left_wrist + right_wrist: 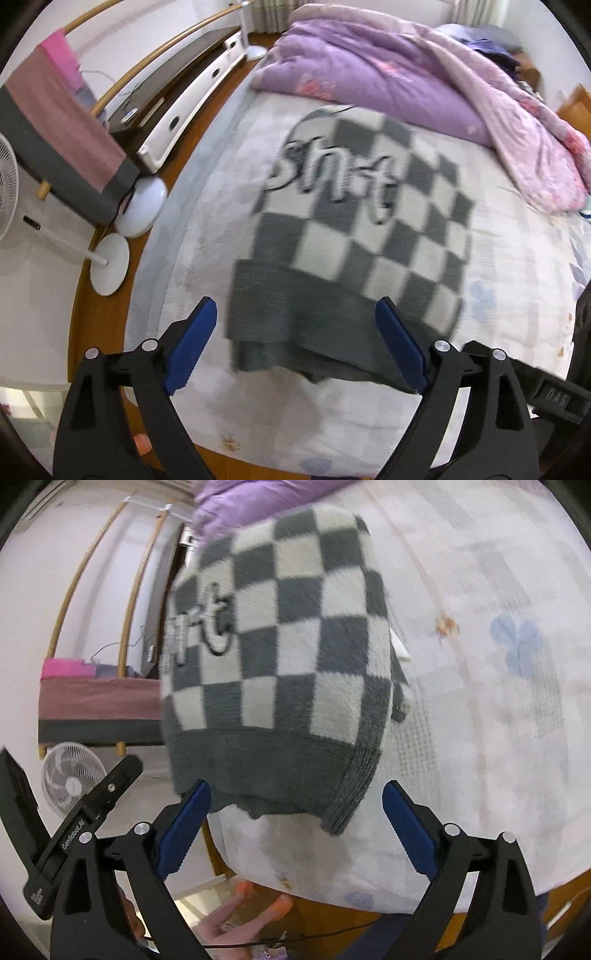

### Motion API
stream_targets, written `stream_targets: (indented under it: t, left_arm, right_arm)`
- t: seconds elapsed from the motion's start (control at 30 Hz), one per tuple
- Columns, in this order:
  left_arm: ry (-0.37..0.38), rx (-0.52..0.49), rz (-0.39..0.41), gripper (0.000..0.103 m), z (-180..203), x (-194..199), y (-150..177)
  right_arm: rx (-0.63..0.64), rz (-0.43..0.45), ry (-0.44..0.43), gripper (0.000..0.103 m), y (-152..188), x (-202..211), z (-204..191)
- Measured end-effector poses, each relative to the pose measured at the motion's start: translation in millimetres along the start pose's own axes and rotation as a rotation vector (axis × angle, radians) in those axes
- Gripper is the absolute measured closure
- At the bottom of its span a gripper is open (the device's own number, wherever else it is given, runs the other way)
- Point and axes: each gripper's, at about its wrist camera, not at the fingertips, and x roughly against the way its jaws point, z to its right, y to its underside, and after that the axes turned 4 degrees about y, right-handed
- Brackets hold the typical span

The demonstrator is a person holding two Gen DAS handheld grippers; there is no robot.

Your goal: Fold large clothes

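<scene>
A grey and white checkered knit sweater [354, 229] with black-outlined lettering lies folded on the bed, its dark ribbed hem toward me. It also shows in the right wrist view [280, 657]. My left gripper [295, 314] is open and empty, its blue fingertips either side of the hem just above it. My right gripper [297, 794] is open and empty, its jaws straddling the hem's edge near the bed's front edge. The left gripper's black body [81, 812] shows at the left of the right wrist view.
The bed [517, 295] has a pale patterned sheet. A purple and pink quilt [406, 66] is heaped at the far end. Left of the bed stand two white fans [110, 266], a rack with a pink and grey cloth [70, 122], and a white cabinet [192, 96].
</scene>
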Motion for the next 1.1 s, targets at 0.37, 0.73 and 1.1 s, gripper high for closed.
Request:
stream_targets:
  t: [0.37,0.73,1.1]
  left_arm:
    - [0.044,-0.046,0.098,0.013,103,71,24]
    - [-0.032,0.011,0.267,0.013,234,169,87]
    - [-0.048,0.058,0.421,0.012,339,288,150]
  right_arm:
    - [0.193,0.182,0.039,0.010,19,114,15]
    - [0.426,0.248,0.012,0.010,41,245,83]
    - [0.608,0.358,-0.010,0.008,99,391,129]
